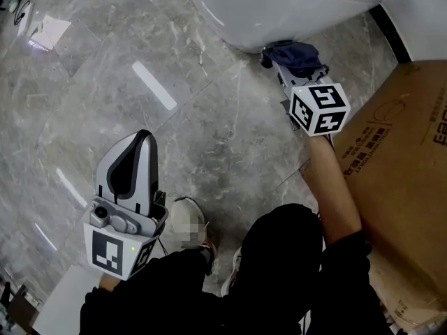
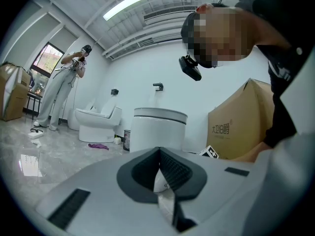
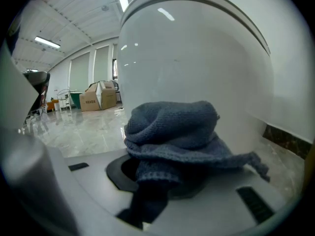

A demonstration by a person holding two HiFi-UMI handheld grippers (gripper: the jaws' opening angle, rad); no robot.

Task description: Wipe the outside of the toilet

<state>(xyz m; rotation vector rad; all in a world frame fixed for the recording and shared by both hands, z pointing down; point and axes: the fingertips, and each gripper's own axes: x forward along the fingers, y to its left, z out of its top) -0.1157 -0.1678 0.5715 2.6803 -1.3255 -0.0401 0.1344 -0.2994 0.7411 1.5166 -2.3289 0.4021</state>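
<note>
Blue-grey knitted cloth (image 3: 172, 127), clamped in the right hand-held gripper (image 1: 285, 63), held against the white toilet (image 1: 279, 9) low on its outer bowl, directly ahead. Left hand-held gripper (image 1: 142, 138): jaws together, empty, well back. Wiping apparently under way, with most of the outside probably left.

Toilet (image 1: 279, 9), cardboard box (image 1: 401, 180) on marble floor (image 1: 126, 117)

The toilet (image 1: 279, 9) is glossy white, the cloth (image 1: 295, 51) a dark blue knit. The floor (image 1: 105, 110) is grey marble, veined white. The cardboard box (image 1: 405, 159) is brown. The left gripper (image 1: 143, 138) and right gripper (image 1: 292, 67) are pale grey with black-and-white square markers. The sleeves (image 1: 342, 285) are black.
</note>
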